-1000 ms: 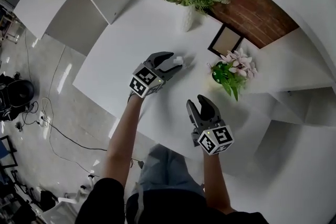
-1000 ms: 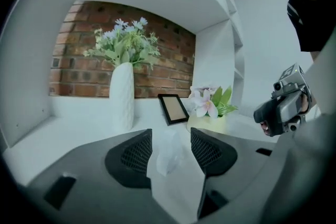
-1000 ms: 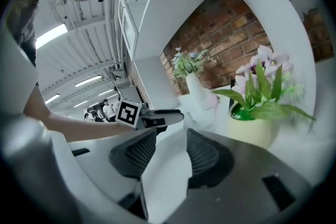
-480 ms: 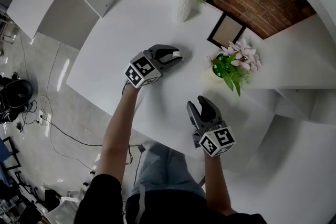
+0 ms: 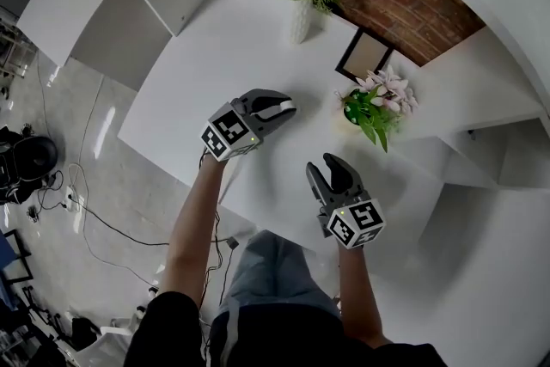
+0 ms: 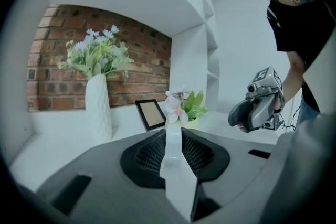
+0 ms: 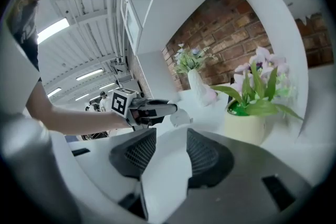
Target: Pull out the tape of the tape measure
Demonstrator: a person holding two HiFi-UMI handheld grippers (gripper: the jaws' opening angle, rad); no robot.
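Observation:
The tape measure (image 5: 286, 107) is a small white case on the white table (image 5: 198, 73). My left gripper (image 5: 280, 109) has it between its fingertips, and the jaws are closing on it. In the left gripper view the white case (image 6: 173, 157) fills the narrow gap between the black pads. From the right gripper view, the left gripper (image 7: 169, 109) carries the white case (image 7: 181, 117) at its tip. My right gripper (image 5: 333, 168) hovers nearer the table's front edge, a hand's width from the case, open with nothing between its pads. No tape shows outside the case.
A white vase of flowers (image 5: 301, 17) stands at the back of the table. A dark picture frame (image 5: 365, 56) leans against the brick wall. A green pot with pink flowers (image 5: 369, 112) sits just right of the tape measure. White shelves flank the table.
My left gripper's jaws have narrowed from wide open round the tape measure to closed in on it. The right gripper has stayed where it was.

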